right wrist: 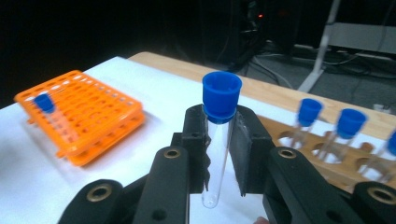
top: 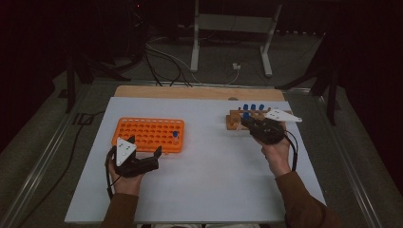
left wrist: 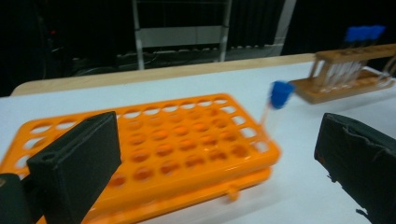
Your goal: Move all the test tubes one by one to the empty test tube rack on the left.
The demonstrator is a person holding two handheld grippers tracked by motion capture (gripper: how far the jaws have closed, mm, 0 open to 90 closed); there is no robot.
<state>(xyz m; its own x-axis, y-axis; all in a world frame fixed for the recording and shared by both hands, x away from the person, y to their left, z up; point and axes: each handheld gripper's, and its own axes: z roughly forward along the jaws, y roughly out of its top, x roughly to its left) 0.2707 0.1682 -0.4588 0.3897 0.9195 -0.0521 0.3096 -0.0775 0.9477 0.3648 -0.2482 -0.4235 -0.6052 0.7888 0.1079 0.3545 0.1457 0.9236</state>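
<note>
My right gripper [right wrist: 222, 128] is shut on a clear test tube [right wrist: 218, 154] with a blue cap, held upright just left of the wooden rack [right wrist: 322, 165]. In the high view that gripper [top: 248, 122] sits at the wooden rack [top: 234, 119], where several blue-capped tubes [top: 253, 107] stand. An orange rack [top: 149, 134] lies at the left with one blue-capped tube [top: 175, 136] in its right edge. My left gripper [top: 144, 145] stands open at the orange rack's near edge. In the left gripper view its jaws are wide apart, with the orange rack [left wrist: 163, 144] and its tube [left wrist: 279, 95] beyond them.
The racks rest on a white table top [top: 209, 171] with a wooden strip [top: 199, 92] along its far edge. Behind the table a metal stand [top: 230, 33] and cables lie on the floor. Metal rails run along both sides.
</note>
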